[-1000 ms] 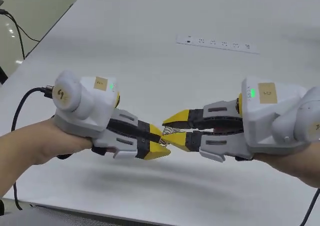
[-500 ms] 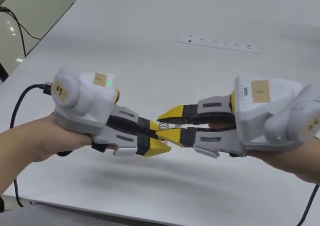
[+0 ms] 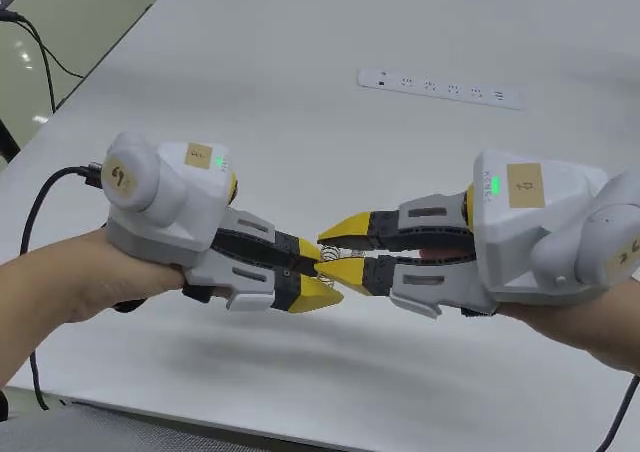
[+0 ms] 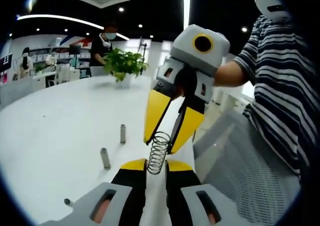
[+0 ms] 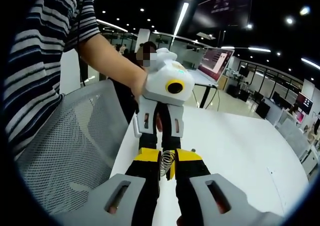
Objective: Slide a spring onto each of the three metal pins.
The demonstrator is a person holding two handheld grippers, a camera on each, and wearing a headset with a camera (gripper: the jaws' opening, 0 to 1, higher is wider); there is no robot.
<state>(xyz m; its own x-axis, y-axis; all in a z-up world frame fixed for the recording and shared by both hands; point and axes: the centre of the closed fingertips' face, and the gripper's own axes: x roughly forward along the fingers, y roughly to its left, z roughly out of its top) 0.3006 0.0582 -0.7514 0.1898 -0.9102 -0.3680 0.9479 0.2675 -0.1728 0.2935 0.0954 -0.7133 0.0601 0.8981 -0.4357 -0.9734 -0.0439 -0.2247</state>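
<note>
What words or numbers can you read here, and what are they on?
Nothing reads clearly.
Knob on left claw: dark scribble, unreadable.
Left sticker, tan: mark too small.
Right sticker on right claw: one mark, blurred.
Small print beside it: too small.
Wall sign, left gripper view: blurred.

The table (image 3: 300,62) is a broad white top, and a white power strip (image 3: 440,88) lies flat on it at the far right. In the left gripper view two metal pins (image 4: 105,158) stand upright on the white surface, near each other and back from its near edge. A potted plant (image 4: 124,66) stands at the far end of the surface.
</note>
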